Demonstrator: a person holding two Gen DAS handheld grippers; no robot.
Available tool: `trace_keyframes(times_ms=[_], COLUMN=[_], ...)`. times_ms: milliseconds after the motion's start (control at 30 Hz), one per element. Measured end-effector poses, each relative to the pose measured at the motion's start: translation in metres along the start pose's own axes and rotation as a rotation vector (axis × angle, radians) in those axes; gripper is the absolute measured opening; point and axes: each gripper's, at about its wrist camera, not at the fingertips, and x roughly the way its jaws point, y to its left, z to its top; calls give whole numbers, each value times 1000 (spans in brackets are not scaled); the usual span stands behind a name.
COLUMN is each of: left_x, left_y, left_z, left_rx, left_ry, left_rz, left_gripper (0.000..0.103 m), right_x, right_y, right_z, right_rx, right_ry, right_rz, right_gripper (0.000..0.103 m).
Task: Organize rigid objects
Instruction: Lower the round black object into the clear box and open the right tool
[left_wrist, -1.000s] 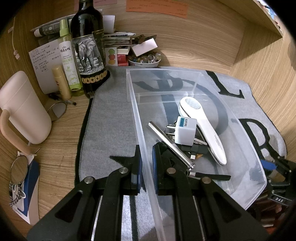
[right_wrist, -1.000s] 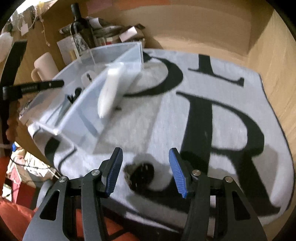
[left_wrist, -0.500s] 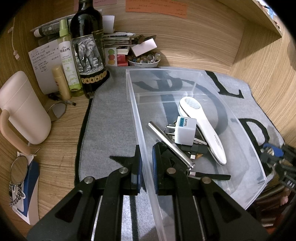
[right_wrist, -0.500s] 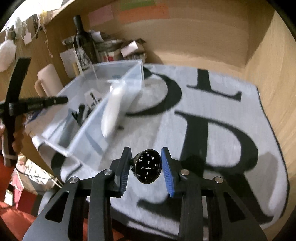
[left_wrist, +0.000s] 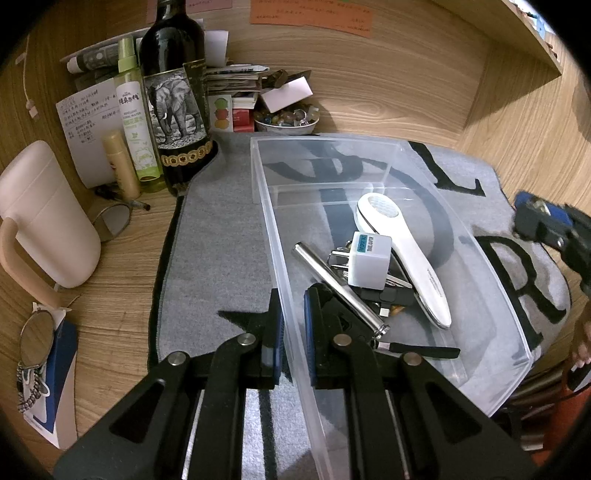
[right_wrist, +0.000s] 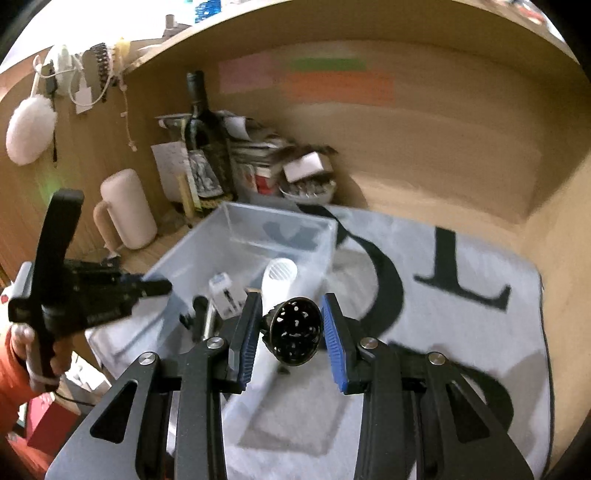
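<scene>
A clear plastic bin (left_wrist: 369, 155) stands on the grey lettered mat (left_wrist: 221, 240). My left gripper (left_wrist: 293, 295) is shut on the bin's near left wall, one pad inside and one outside. In the bin lie a white handheld device (left_wrist: 406, 258), a white plug adapter (left_wrist: 369, 258), a metal cylinder (left_wrist: 340, 288) and some dark small parts. My right gripper (right_wrist: 291, 325) is shut on a dark round perforated piece (right_wrist: 293, 332), held in the air above the mat, just right of the bin (right_wrist: 258, 229). The left gripper (right_wrist: 147, 288) shows at the bin's left wall.
A dark wine bottle with an elephant label (left_wrist: 173, 103), a green spray bottle (left_wrist: 135, 118), a pale mug (left_wrist: 44, 214) and a bowl of beads (left_wrist: 286, 120) crowd the back left. Wooden walls close in at the back and the right. Eyeglasses (left_wrist: 114, 221) lie by the mat.
My right gripper closed on the dark perforated piece that lay on the mat and lifted it, moving up towards the bin. The left gripper kept its hold on the bin wall.
</scene>
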Motion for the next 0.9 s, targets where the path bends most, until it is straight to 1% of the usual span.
trace_keyframes(times_ms=[167, 400, 467, 600, 733, 900], left_x=[0, -1, -1, -1, 0, 0], left_y=[-1, -2, -3, -3, -3, -3], left_z=[0, 0, 0, 0, 0, 0], left_rx=[1, -2, -2, -1, -1, -3], left_ry=[1, 0, -1, -1, -1, -1], left_rz=[0, -3, -3, -3, -3, -4], left_gripper=[10, 10, 10, 10, 10, 10], right_x=[20, 44, 53, 69, 80, 86], right_y=[10, 27, 29, 33, 31, 34], right_z=[16, 25, 24, 15, 9, 11], right_rx=[1, -50, -57, -88, -90, -109], right_ry=[12, 58, 92, 160, 215, 238], right_rz=[62, 95, 115, 124, 142, 138], right_gripper=[30, 30, 30, 30, 30, 30])
